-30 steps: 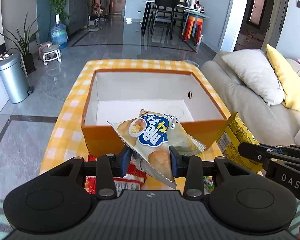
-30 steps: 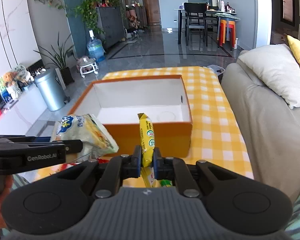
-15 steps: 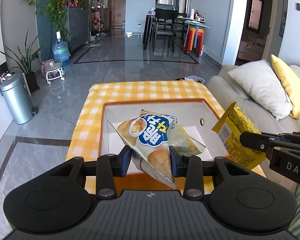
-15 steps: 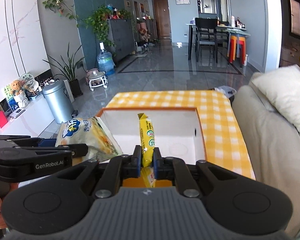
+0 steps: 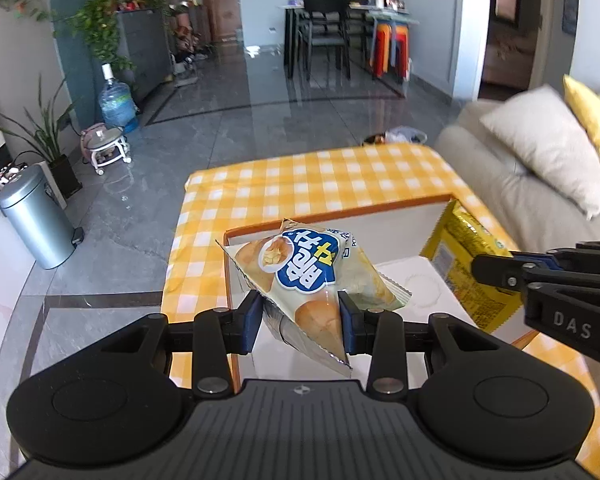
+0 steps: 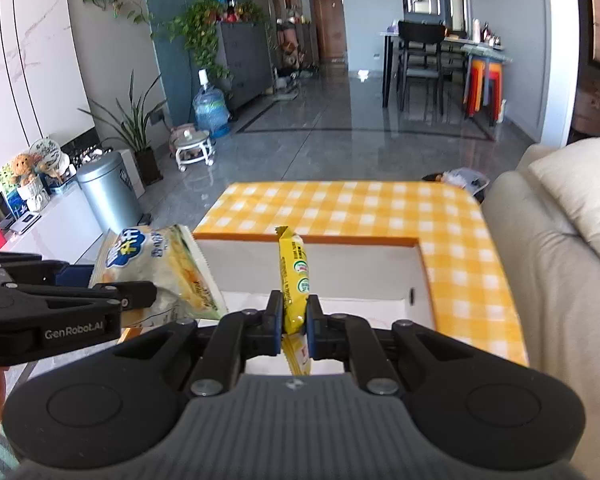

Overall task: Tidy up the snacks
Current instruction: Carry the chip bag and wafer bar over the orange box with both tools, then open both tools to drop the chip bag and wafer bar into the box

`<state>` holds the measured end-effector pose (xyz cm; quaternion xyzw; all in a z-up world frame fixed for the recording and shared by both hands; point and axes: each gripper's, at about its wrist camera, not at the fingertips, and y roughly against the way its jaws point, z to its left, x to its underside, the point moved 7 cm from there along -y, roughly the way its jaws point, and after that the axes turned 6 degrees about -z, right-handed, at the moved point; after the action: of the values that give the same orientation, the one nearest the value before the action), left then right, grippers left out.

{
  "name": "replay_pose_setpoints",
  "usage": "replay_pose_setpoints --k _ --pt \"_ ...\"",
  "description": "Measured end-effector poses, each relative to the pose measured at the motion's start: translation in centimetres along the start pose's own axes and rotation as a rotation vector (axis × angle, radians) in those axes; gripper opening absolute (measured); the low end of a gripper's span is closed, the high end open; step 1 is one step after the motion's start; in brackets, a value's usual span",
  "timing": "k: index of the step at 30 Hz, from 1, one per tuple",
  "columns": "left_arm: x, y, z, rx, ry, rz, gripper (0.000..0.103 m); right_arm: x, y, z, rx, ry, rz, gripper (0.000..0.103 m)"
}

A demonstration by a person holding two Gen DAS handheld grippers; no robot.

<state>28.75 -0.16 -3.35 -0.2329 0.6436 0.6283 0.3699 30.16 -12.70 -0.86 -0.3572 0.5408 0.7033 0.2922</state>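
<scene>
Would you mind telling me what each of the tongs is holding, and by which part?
Left tongs pinch the pale blue-logo chip bag at its lower corner; right tongs clamp the slim yellow snack packet near its lower end.

- The near rim of the orange-walled white cardboard box (image 5: 340,216) is hidden behind the black left tool (image 5: 300,316) body.
- The lower tail of the cream-and-blue crinkly chip bag (image 5: 300,268) is partly covered by the tool's pads.
- The flat yellow snack packet (image 6: 294,276) shows only edge-on, its print too small to read.
- The right tool (image 6: 294,320) runs past the right edge in the left wrist view.
- The near part of the yellow-checked counter (image 6: 340,204) is hidden.
</scene>
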Motion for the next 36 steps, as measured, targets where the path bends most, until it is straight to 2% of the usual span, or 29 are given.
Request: replay_pose_setpoints --k 6,11,15,20,26,36 --pt "0.9 -4.2 0.7 0.004 -0.048 0.117 0.043 1.0 -4.5 0.0 -0.009 -0.033 0.106 0.007" --pt "2.1 -7.1 0.7 0.029 -0.092 0.231 0.043 2.6 -8.6 -0.3 -0.019 -0.08 0.254 0.007" --pt "3.1 -8.6 0.8 0.021 -0.116 0.292 0.043 4.3 -10.8 -0.5 -0.025 -0.099 0.339 0.007" --pt "4.3 -9.7 0.8 0.006 -0.146 0.34 0.043 5.7 -12.2 -0.4 -0.035 -0.131 0.396 0.007" --pt "4.6 -10.1 0.0 -0.001 -0.198 0.359 0.043 7.3 -13.0 0.5 -0.054 -0.145 0.457 0.007" --pt "5.2 -10.4 -0.9 0.029 -0.25 0.403 0.046 8.5 -14.2 1.3 -0.089 -0.21 0.543 0.007"
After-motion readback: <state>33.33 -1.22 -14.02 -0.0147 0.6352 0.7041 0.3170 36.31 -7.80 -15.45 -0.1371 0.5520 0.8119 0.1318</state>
